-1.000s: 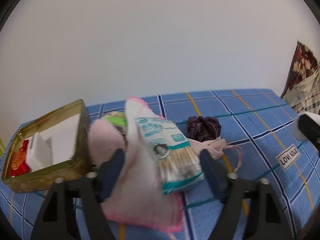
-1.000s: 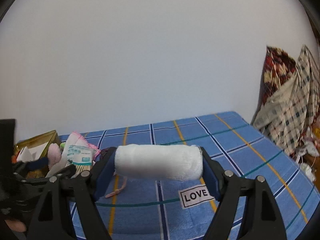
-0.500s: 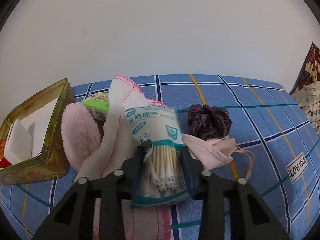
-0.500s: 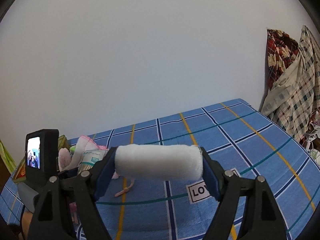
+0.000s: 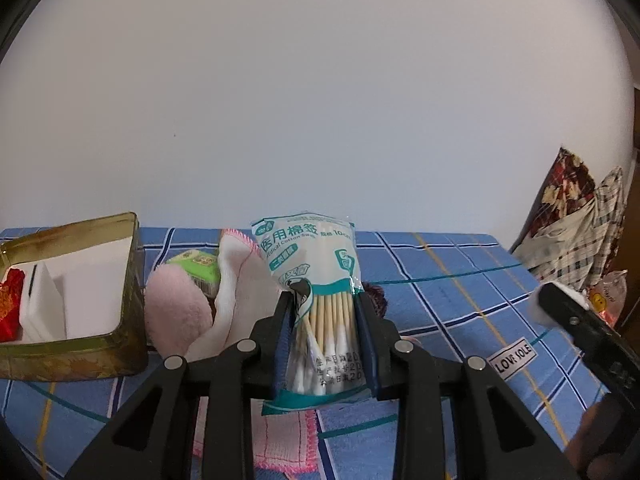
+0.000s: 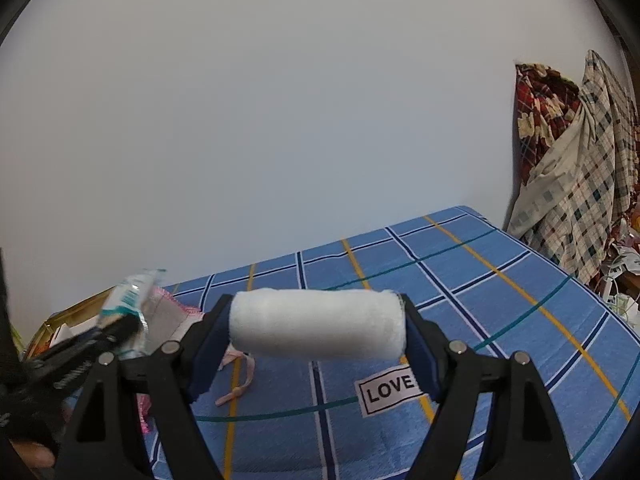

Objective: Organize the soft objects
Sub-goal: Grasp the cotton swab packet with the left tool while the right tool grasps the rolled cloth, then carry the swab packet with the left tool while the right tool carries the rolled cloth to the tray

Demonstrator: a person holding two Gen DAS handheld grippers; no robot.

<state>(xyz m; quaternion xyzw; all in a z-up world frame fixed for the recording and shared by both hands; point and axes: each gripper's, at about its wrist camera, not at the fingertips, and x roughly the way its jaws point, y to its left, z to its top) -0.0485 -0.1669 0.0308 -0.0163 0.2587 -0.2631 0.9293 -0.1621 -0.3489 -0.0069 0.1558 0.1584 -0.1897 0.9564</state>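
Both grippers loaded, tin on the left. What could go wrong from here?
1. The left gripper pinches only the lower part of the cotton swab bag; the slick film may slip.
2. The gold tin already holds white pieces, so room looks tight.
3. The right gripper clamps the white roll end to end; it may pop out.

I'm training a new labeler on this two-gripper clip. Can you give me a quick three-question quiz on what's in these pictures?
1. True or false: the left gripper is shut on a bag of cotton swabs.
2. What does the right gripper hold? A) sponge B) white towel roll C) mask
3. Fill in: the gold tin sits to the ___ of the pink puff in the left wrist view.

Key: 1 true; 2 B; 3 left.
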